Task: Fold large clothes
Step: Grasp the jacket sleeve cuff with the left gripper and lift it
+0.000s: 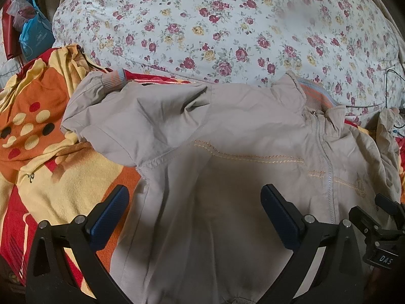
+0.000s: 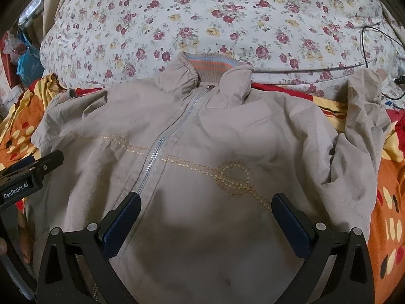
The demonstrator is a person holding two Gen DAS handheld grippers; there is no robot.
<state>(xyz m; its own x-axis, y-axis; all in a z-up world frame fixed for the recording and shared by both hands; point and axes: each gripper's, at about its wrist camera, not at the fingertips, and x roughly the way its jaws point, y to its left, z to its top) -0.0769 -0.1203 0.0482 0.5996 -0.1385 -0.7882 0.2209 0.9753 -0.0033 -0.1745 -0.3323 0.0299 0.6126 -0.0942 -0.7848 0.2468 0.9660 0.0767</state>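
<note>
A tan jacket [image 2: 202,136] lies flat on a bed, front side up, zipped shut. It rests on a red and yellow blanket [image 1: 50,152]. Behind it is a flowery quilt [image 2: 227,25].

The left claw [image 1: 195,210] is wide open and holds nothing. It hangs over the jacket's left side, near the armpit seam. The right claw [image 2: 206,215] is wide open too, with nothing in it. It hangs over the chest, near the stitched loop [image 2: 234,177], with the zipper [image 2: 164,139] just by its left finger.

One sleeve [image 1: 101,101] is bent over near the top of the left side. The other sleeve [image 2: 367,116] sticks out and is bunched up on the right. The collar [image 2: 207,68] stands up against the quilt.

No fold looks started yet.

What could go wrong from here? The cloth looks thin and slippery, so a claw could pinch only the top layer. Then the front would lift and the back would stay down, and the fold would come out crooked. The bunched right sleeve could get trapped inside and make a lump. A claw could also grab the blanket with the jacket. A thin black cord [image 2: 364,48] lies on the quilt near the right sleeve and could get snagged if that sleeve is swung wide.
</note>
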